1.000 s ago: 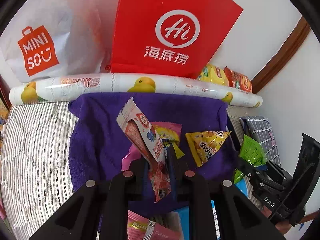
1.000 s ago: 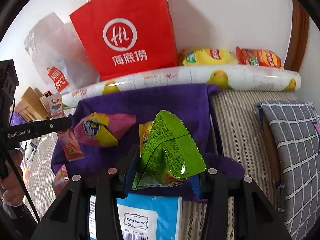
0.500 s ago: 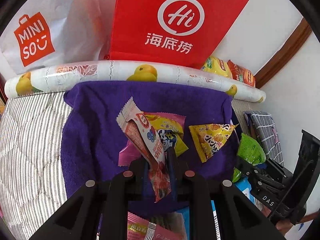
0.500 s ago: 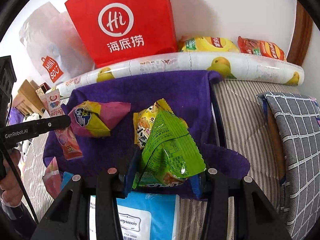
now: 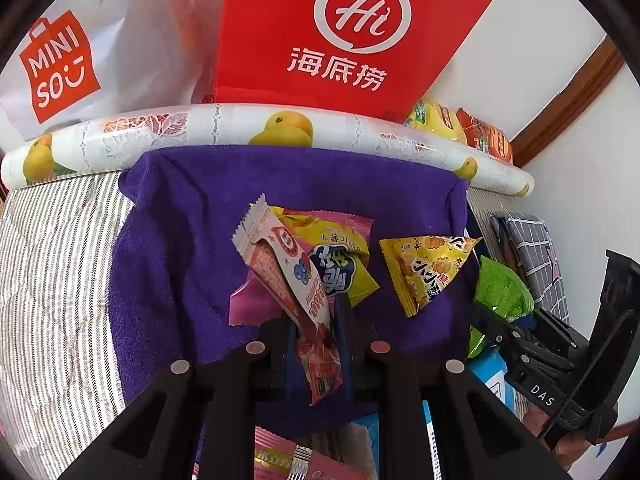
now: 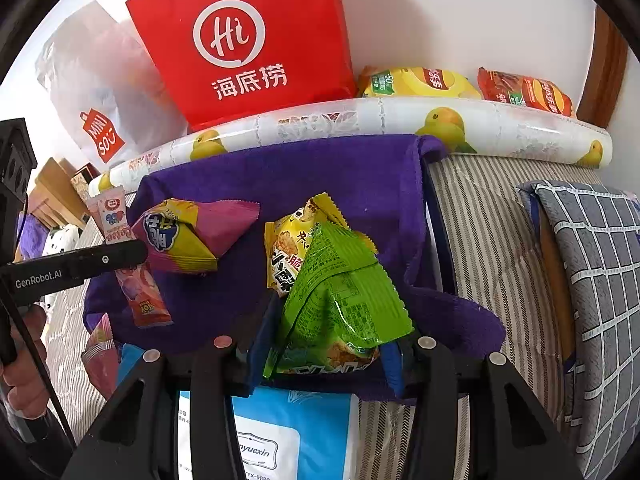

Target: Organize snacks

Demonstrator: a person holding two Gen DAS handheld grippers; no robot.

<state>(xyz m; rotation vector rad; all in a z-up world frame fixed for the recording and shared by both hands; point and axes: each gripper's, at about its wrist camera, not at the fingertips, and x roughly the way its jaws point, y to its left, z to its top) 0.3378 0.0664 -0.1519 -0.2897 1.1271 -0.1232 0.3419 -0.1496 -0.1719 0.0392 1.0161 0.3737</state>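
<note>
My left gripper (image 5: pixel 318 320) is shut on a long red-and-white snack stick packet (image 5: pixel 288 276) and holds it above the purple towel (image 5: pixel 172 248). My right gripper (image 6: pixel 328 332) is shut on a green triangular snack packet (image 6: pixel 344 296) above the same towel (image 6: pixel 360 176). On the towel lie a pink-and-yellow triangular packet (image 5: pixel 340 256), also in the right wrist view (image 6: pixel 188 240), and a yellow triangular packet (image 5: pixel 428 268), partly hidden behind the green one in the right wrist view (image 6: pixel 292 240). The left gripper (image 6: pixel 136 254) with its packet (image 6: pixel 136 280) shows at the left of the right wrist view.
A red paper bag (image 5: pixel 340 32) and a white MINISO bag (image 5: pixel 60 68) stand against the wall behind a rolled fruit-print mat (image 5: pixel 280 128). Yellow (image 6: pixel 416 82) and red (image 6: pixel 528 92) chip bags lie behind the roll. A blue-and-white pouch (image 6: pixel 272 432) lies below my right gripper. A checked cushion (image 6: pixel 600 272) is at the right.
Both grippers have moved forward and lower toward the towel, each still holding its packet. The packets on the towel appear closer and lower in both views.
</note>
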